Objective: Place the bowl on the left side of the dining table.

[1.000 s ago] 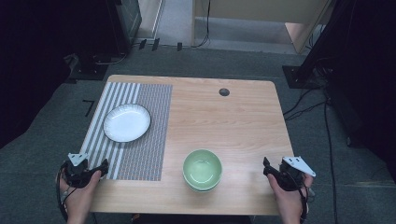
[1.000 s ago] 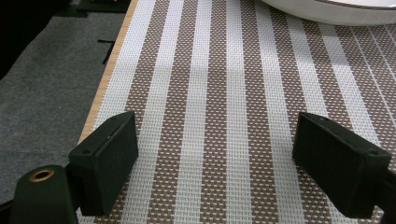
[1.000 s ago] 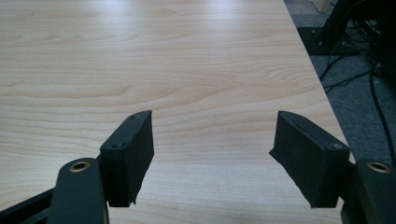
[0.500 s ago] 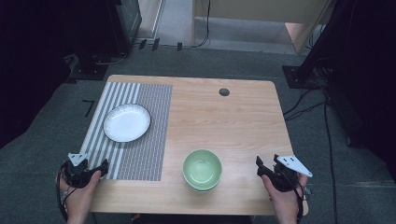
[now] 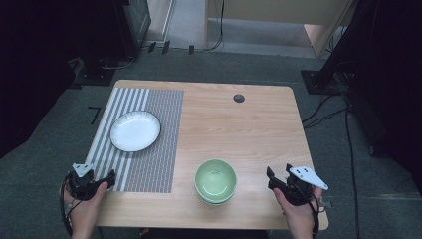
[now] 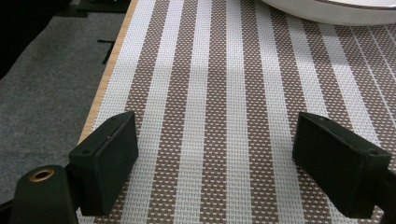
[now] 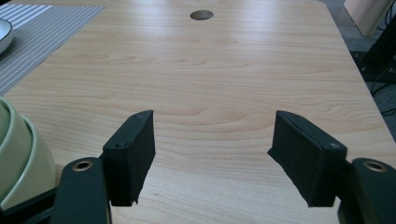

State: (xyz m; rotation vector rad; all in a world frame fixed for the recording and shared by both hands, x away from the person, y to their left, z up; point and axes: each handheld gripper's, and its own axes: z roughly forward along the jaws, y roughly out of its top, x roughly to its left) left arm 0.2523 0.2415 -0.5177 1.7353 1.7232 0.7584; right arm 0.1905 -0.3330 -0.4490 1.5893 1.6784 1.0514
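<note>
Green ceramic bowls [image 5: 215,181], nested as a stack of what looks like two, sit on the bare wood near the front edge of the light wooden table [image 5: 249,129], roughly midway between the two grippers. From the high view the whole layout is plain: a brown-and-white striped woven placemat [image 5: 149,149] covers the table's left part, a round white plate [image 5: 135,131] rests on it toward the back, and a small dark round hole [image 5: 239,98] is set in the tabletop near the far edge.

The left gripper view adds the placemat's weave close up and the near rim of the white plate [image 6: 327,9] at the top, plus the grey floor [image 6: 42,88] beyond the table's left edge. The right gripper view shows the pale green side of the bowls [image 7: 18,158] at its left margin, just beside the left jaw, with the hole [image 7: 201,15] far ahead and a corner of the placemat [image 7: 42,37] at upper left.

The left gripper [image 6: 233,163], held in a hand [image 5: 84,209] at the table's front left corner, has its jaws spread wide over the placemat with nothing between them. The right gripper [image 7: 212,154], held in the other hand [image 5: 296,211] at the front right, is likewise spread wide over bare wood, gripping nothing; whether either touches the surface cannot be told.
</note>
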